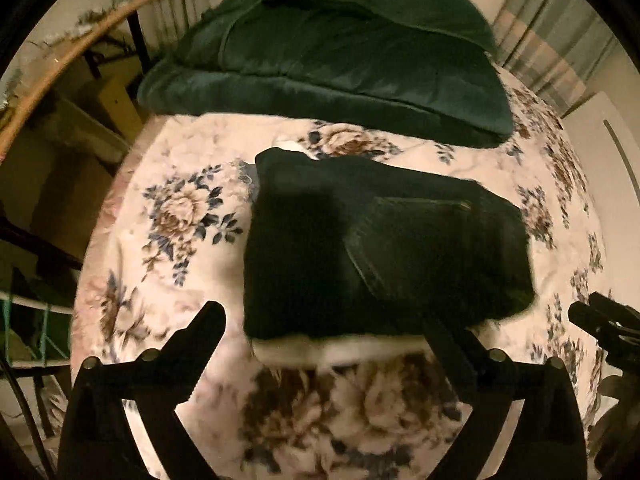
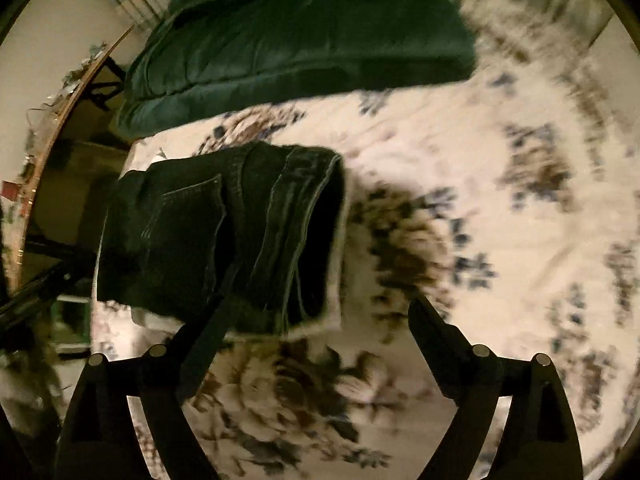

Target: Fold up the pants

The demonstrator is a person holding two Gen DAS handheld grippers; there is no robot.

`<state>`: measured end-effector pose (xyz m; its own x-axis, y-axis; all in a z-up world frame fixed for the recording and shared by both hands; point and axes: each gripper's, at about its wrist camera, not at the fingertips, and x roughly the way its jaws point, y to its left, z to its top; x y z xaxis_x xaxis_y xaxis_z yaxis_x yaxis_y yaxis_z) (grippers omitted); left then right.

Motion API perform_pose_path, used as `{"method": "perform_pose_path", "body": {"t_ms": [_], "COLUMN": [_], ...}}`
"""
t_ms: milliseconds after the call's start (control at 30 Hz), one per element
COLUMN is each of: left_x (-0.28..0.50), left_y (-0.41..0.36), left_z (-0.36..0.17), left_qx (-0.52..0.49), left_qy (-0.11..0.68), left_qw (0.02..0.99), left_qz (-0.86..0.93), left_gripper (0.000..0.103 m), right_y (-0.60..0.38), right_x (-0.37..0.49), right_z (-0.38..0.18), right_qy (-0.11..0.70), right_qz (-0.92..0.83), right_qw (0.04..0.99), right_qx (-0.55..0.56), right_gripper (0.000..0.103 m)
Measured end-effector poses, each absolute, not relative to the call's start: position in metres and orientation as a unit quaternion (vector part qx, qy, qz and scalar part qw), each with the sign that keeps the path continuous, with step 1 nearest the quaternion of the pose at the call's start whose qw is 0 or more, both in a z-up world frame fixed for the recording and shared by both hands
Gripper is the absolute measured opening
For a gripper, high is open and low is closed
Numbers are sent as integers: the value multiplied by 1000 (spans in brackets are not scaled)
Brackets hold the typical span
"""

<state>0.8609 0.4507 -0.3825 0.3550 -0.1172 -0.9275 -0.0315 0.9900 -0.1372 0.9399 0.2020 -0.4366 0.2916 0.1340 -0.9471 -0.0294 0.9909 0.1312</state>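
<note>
Dark denim pants (image 1: 380,248) lie folded into a compact block on the floral bed cover (image 1: 168,216), back pocket facing up. My left gripper (image 1: 324,322) is open and empty, just in front of the block's near edge. In the right wrist view the same pants (image 2: 224,236) lie left of centre, with the folded waistband edge toward the right. My right gripper (image 2: 320,316) is open and empty, its left finger (image 2: 208,344) over the pants' near corner. The right gripper also shows at the right edge of the left wrist view (image 1: 600,328).
A folded dark green quilt (image 1: 336,60) lies at the far end of the bed, beyond the pants; it also shows in the right wrist view (image 2: 304,36). The bed's left edge (image 1: 100,216) drops to dim furniture. A curtain (image 1: 560,48) hangs at the back right.
</note>
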Motion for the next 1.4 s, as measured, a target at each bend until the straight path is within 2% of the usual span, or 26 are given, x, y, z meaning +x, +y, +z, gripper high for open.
{"method": "perform_pose_path", "body": {"t_ms": [433,833,1100,1400], "left_x": [698,509,416,346], "left_y": [410,374,363,359], "left_z": [-232,-121,-77,-43], "left_qx": [-20,-15,-3,-12], "left_qy": [463,389,363,346], "left_qw": [886,921,930,936], "left_qz": [14,28,67,57], "left_gripper": [100,100,100,100], "right_y": [190,179,166,166], "right_x": [736,518,391,297], "right_z": [-266,-143,-76,-15], "right_qy": [475,399,370,345], "right_qz": [-13,24,33,38], "right_qw": [880,917,929,938], "right_qx": [1,-5,3,10], "right_gripper": [95,95,99,99]}}
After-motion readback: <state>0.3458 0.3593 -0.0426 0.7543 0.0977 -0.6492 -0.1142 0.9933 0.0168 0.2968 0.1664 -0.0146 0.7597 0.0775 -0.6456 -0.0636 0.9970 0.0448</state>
